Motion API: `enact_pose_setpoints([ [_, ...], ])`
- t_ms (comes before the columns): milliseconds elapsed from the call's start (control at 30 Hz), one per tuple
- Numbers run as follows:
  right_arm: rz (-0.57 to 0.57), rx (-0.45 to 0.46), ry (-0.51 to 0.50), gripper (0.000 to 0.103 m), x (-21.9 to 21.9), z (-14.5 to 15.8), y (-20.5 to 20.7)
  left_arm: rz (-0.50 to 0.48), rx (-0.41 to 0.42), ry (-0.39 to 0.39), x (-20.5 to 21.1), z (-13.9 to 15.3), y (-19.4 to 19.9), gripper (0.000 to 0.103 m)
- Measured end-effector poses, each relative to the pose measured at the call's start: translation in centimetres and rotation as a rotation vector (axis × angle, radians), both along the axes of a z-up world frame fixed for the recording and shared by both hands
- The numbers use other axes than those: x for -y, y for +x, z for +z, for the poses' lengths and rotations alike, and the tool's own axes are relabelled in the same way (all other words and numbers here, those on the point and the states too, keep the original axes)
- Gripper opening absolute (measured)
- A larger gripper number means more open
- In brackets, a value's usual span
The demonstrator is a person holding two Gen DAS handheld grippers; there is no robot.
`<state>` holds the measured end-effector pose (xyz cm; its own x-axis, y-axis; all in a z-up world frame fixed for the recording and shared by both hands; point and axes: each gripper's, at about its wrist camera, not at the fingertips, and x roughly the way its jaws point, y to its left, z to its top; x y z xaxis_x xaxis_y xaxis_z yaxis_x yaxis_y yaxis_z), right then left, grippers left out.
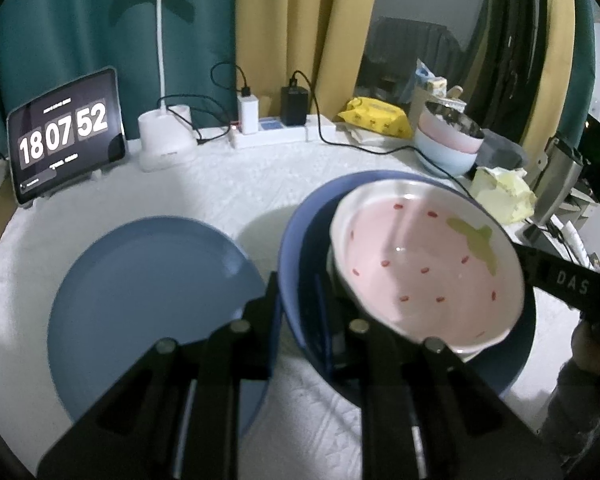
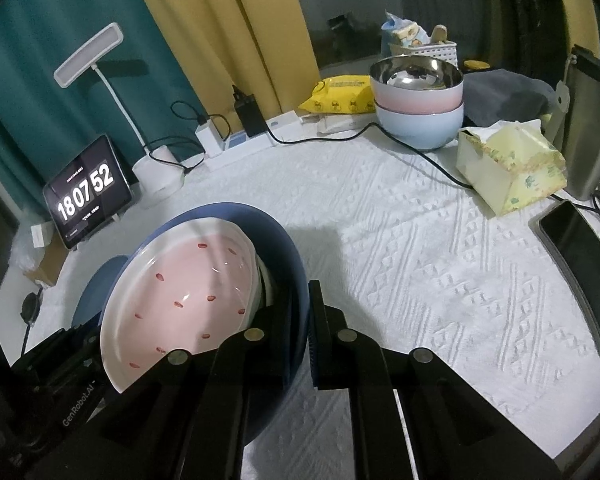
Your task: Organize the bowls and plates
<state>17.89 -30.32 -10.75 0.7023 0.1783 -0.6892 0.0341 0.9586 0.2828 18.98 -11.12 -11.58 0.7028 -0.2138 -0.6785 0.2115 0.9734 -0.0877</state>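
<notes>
The left gripper (image 1: 300, 300) and the right gripper (image 2: 300, 308) each pinch the rim of the dark blue bowl (image 1: 296, 240). A pink bowl (image 1: 424, 264) leans inside it.

Light: dim, cool, indoor, from above
Glare: small glint in pink bowl (image 1: 424, 268); bright reflections in steel bowl (image 2: 416, 74)
Shadows: soft grey patch on cloth (image 2: 440, 280) right of blue bowl (image 2: 288, 264)
Blur: bowls and lower-frame fingers soft; clock (image 1: 64, 132) digits sharp
Distortion: strong fisheye, black vignette at corners, curtains (image 1: 300, 40) bowed
</notes>
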Motion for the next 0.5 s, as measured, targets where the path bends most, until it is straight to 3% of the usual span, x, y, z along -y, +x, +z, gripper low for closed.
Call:
enact_pose_setpoints([
  [500,-0.011,0.046,0.003,0.008,0.0,2.0,-0.7,-0.014,0.024,-0.021,-0.5,2.0,-0.2,0.015],
])
